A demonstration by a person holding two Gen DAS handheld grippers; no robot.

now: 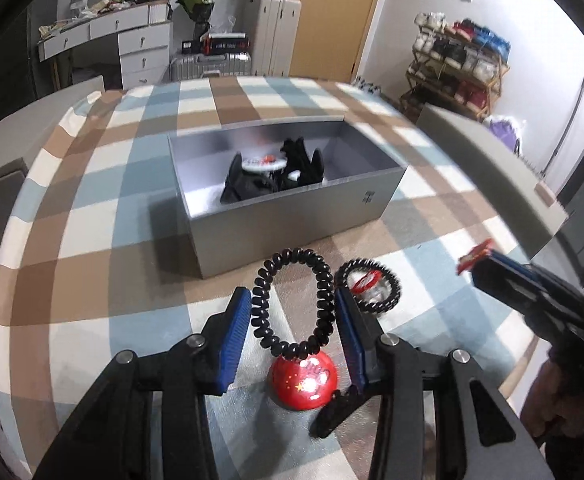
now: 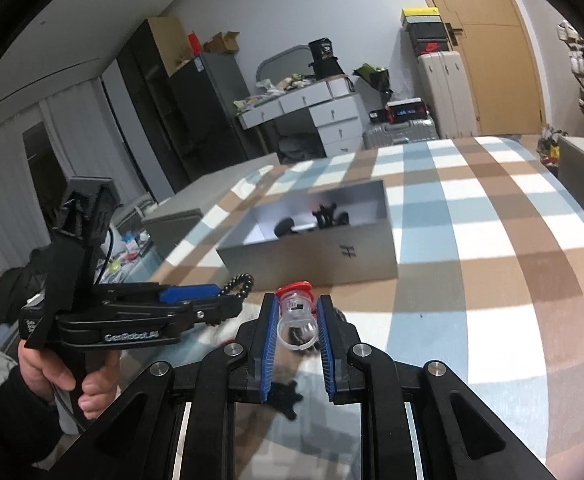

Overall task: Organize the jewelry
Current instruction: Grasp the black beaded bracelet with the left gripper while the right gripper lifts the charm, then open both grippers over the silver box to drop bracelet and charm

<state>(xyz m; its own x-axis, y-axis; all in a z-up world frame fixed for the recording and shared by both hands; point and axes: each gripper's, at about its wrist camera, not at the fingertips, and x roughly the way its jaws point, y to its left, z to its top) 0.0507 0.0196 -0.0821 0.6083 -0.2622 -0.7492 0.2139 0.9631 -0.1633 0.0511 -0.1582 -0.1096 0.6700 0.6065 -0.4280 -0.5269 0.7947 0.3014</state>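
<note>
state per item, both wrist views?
left gripper: shut on black coil bracelet with red ball charm
right gripper: shut on clear ring
grey box: open, dark items inside
second coil band: lying on tablecloth

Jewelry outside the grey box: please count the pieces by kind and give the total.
Black spiral bands: 2, one with a red ball, one lying on the table
Clear rings with red top: 1, held in the right tool
Total: 3
</note>
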